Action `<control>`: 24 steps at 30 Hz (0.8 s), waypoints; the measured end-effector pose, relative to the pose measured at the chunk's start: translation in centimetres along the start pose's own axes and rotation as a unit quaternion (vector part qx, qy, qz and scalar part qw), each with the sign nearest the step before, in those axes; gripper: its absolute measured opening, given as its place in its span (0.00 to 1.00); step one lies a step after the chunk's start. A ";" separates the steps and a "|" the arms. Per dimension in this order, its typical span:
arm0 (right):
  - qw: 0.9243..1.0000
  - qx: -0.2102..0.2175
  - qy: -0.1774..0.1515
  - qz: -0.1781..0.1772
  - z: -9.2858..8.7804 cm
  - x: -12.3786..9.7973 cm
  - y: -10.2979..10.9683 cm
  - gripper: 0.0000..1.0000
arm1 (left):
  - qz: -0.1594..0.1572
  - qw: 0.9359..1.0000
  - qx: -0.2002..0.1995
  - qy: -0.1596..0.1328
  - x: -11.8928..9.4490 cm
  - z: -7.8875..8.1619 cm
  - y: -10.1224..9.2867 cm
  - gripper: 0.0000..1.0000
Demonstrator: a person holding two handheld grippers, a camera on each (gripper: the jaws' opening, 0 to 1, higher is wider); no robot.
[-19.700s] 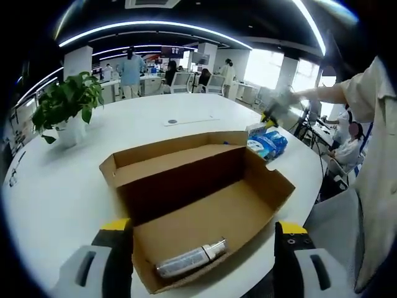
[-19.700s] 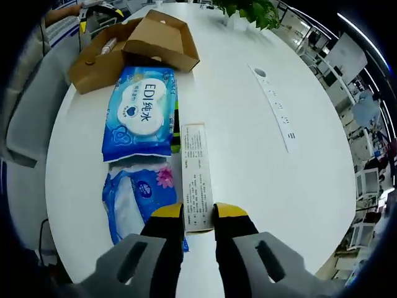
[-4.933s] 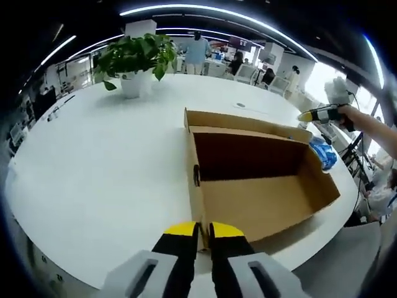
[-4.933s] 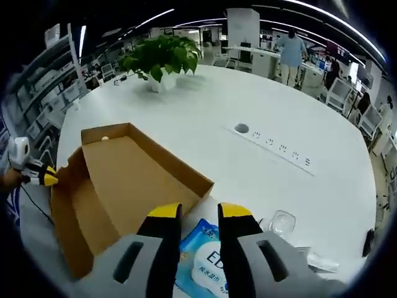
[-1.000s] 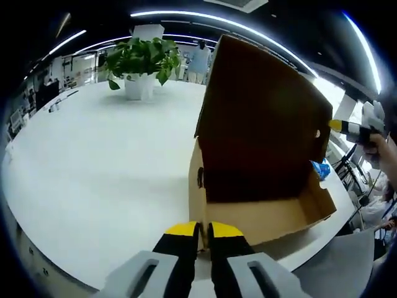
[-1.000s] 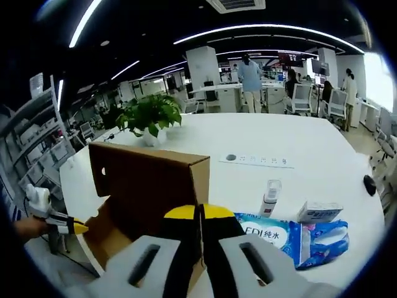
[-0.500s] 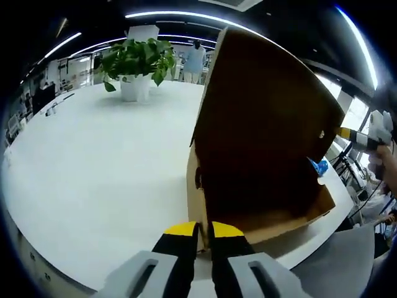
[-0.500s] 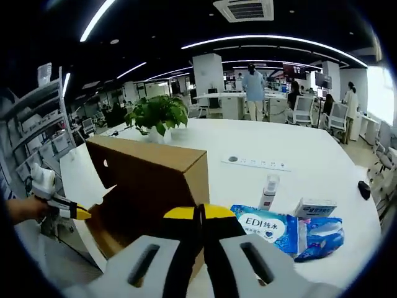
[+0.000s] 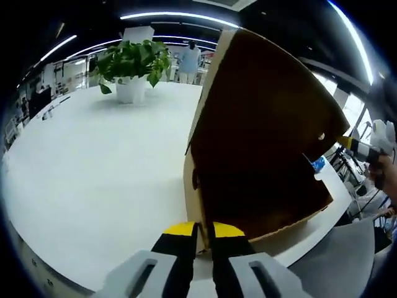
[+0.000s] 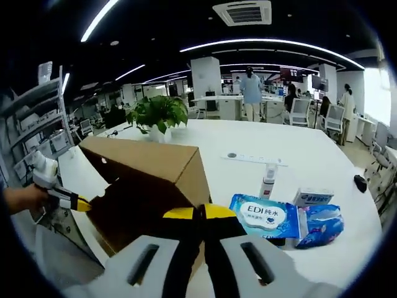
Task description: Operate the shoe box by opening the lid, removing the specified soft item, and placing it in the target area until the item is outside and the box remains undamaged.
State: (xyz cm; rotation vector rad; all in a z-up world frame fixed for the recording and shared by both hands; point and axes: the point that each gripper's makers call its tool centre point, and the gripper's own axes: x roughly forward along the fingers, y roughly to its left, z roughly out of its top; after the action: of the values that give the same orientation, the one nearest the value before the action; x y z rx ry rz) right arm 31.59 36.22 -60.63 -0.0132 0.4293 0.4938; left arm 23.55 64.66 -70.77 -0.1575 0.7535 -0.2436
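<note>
On white table (image 9: 93, 161), both tongs pinch shoe box (image 10: 149, 180), lid (image 9: 267, 124) raised.

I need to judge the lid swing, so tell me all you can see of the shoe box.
The shoe box is plain brown corrugated cardboard, unprinted, standing on the white table. Its lid is raised, tilted partway over the tray. The left gripper is shut on the tray's near wall; the right gripper is shut on the lid's edge. No tears show; its inside is in shadow.
</note>
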 end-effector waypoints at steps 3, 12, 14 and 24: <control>1.000 -0.006 0.002 -0.002 -0.5 -0.3 0.2 0.02 | -0.002 1.000 0.011 -0.008 -0.5 0.5 -0.1 0.08; 1.000 -0.011 0.010 -0.003 -2.1 -1.0 0.7 0.02 | -0.005 0.998 0.039 -0.046 -2.3 3.3 -0.6 0.19; 1.000 -0.022 0.013 -0.002 -2.6 -1.1 0.8 0.03 | -0.006 0.997 0.048 -0.054 -2.7 3.9 -0.8 0.21; 0.997 -0.066 0.023 0.016 -4.5 -1.8 1.4 0.04 | -0.025 0.990 0.111 -0.078 -4.3 5.7 -2.3 0.32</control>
State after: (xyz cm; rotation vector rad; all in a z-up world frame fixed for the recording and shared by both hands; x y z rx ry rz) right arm 27.76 36.08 -63.94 -0.1452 0.4412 0.5541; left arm 24.08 63.89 -63.36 0.0156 0.5632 -0.3564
